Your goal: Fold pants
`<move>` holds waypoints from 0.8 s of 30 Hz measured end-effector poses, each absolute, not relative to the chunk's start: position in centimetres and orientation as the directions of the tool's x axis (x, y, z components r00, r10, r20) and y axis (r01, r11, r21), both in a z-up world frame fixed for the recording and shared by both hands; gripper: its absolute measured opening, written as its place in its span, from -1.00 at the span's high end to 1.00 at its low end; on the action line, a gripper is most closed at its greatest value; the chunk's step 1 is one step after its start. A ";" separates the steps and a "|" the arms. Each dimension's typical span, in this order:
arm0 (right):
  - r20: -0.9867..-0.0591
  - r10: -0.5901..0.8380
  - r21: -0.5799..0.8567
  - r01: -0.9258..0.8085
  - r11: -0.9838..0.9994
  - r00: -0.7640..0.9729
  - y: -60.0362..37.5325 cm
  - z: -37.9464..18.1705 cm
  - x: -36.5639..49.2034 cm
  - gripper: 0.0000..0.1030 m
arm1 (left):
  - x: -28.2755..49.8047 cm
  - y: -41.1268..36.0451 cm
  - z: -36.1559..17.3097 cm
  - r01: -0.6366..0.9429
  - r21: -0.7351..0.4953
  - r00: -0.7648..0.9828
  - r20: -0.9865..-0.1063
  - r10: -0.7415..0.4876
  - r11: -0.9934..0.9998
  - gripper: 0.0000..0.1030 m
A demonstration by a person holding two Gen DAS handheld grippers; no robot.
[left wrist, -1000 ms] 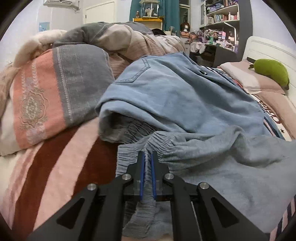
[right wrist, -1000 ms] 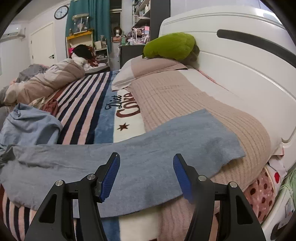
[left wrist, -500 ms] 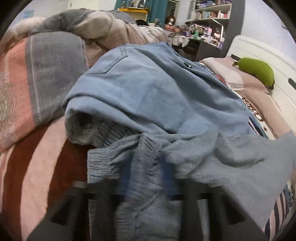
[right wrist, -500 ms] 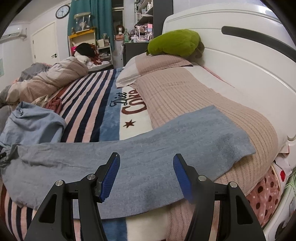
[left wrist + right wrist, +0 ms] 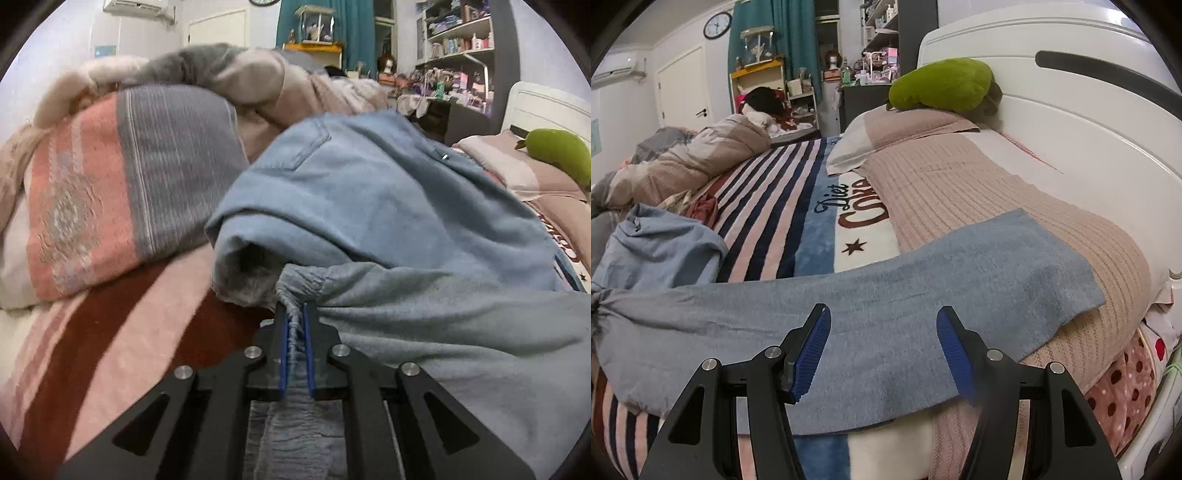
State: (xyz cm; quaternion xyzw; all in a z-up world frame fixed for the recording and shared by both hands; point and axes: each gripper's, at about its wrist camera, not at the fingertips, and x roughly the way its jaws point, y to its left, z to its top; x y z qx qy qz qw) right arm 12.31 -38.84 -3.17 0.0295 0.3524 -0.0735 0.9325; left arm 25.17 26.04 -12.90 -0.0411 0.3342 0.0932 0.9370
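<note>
Grey-blue pants (image 5: 886,306) lie stretched across the striped bed, legs toward the headboard, hem (image 5: 1060,273) on the beige knit pillow. My left gripper (image 5: 295,314) is shut on the gathered elastic waistband (image 5: 299,288) of the pants and pulls it taut. The pants leg (image 5: 461,332) runs off to the right in the left wrist view. My right gripper (image 5: 882,325) is open and empty, hovering just above the middle of the pants leg.
A light blue denim garment (image 5: 369,192) is heaped right behind the waistband, also in the right wrist view (image 5: 661,251). A pink and grey pillow (image 5: 110,184) and a bunched duvet (image 5: 690,162) lie beyond. A green plush (image 5: 945,85) rests by the white headboard (image 5: 1071,122).
My left gripper kept hold of the waistband, swung and pulled it, tautening the pants. The hem slid a little along the pillow. My right gripper stayed open over the leg.
</note>
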 end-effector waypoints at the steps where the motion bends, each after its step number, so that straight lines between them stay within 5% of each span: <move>1: -0.662 -0.119 0.000 0.159 0.987 0.740 -39.0 -3.2 12.4 -0.08 | 25.0 26.2 -12.9 -0.203 -0.018 0.759 -0.635 0.146 0.979 0.74; 4: -0.657 -0.130 -0.002 0.171 0.985 0.742 -39.6 -3.6 12.2 -0.08 | 24.1 26.8 -12.2 -0.257 -0.012 0.770 -0.607 0.197 0.966 -0.10; 11: -0.654 -0.155 0.048 0.245 0.968 0.740 -43.2 -3.8 10.4 -0.27 | 19.5 25.2 -9.9 -0.234 -0.089 0.785 -0.604 0.134 0.968 -0.15; 24: -0.615 -0.095 0.222 0.287 0.932 0.783 -52.0 -5.5 7.7 -0.30 | 17.1 12.1 -7.9 -0.033 -0.199 0.796 -0.597 -0.095 0.979 -0.25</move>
